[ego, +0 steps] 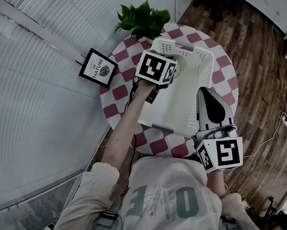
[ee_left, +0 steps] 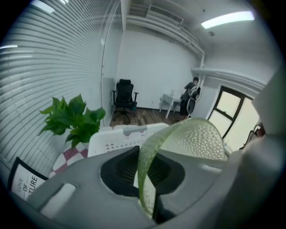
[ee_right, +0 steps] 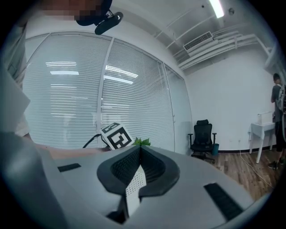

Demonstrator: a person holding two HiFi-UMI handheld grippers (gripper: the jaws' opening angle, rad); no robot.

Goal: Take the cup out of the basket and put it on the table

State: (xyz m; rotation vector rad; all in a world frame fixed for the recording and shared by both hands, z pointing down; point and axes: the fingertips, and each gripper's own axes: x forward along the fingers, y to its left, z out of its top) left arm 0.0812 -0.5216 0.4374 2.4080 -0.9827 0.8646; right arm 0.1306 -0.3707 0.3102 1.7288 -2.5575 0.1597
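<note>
Left tongs (ee_left: 144, 176): closed down narrow on the rim of the cup, one pad on each side of its thin wall.
Cup (ee_left: 196, 138): translucent green with a dotted texture. It is pinched by its rim in the left tongs, and its body spreads to their right and past their tips.
Cup against basket: the left tongs sit over the far left corner of the basket (ego: 195, 71). Whether the cup is clear of the basket's rim cannot be told.
Right tongs (ee_right: 134, 181): shut on a strip of the basket's white perforated wall, at its right side.
Desk (ego: 121, 94): round, with a red-and-white checked cloth. It lies beneath both tongs and carries the basket.
Plant (ego: 143, 18): beyond the left tongs, just past the basket's far end.
Framed sign (ego: 97, 67): to the left of the left tongs, at the desk's edge.
</note>
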